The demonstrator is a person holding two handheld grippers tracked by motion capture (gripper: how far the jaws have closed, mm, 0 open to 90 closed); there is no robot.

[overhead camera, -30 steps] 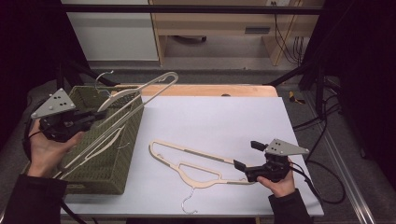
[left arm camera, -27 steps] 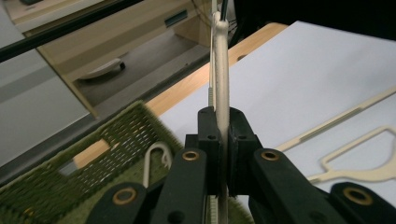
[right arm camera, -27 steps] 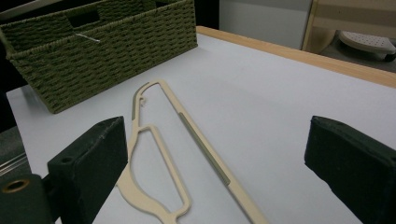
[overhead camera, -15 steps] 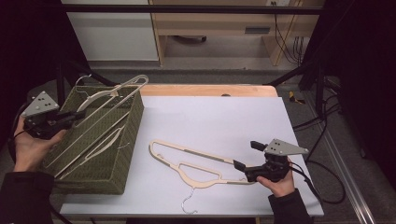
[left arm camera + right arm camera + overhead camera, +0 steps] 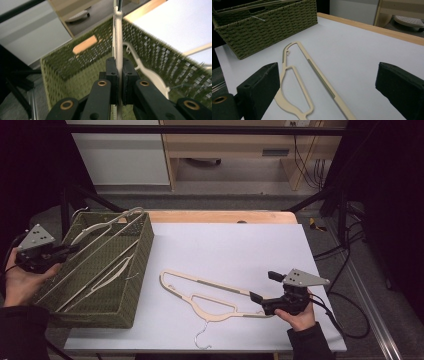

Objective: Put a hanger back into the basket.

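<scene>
A cream hanger (image 5: 108, 233) lies slanted in the green woven basket (image 5: 142, 251) at the table's left, one end sticking up over the far rim. My left gripper (image 5: 73, 249) is at the basket's left rim, shut on that hanger. In the left gripper view the pads (image 5: 111, 72) clamp the hanger's thin bar (image 5: 117, 37) above the basket (image 5: 82, 56). A second hanger (image 5: 107, 279) lies lower in the basket. A third cream hanger (image 5: 210, 292) lies flat on the white table. My right gripper (image 5: 264, 286) stands open by its right end, the hanger (image 5: 312, 70) between the wide-apart jaws, untouched.
The white table top (image 5: 240, 250) has a wooden strip (image 5: 220, 216) along its far edge. Black frame posts and cables (image 5: 340, 250) stand to the right of the table. A cabinet and a wooden bench stand on the floor behind.
My left hand has moved left and down, bringing the held hanger from above the basket down into it. The right gripper and the table hanger have stayed put.
</scene>
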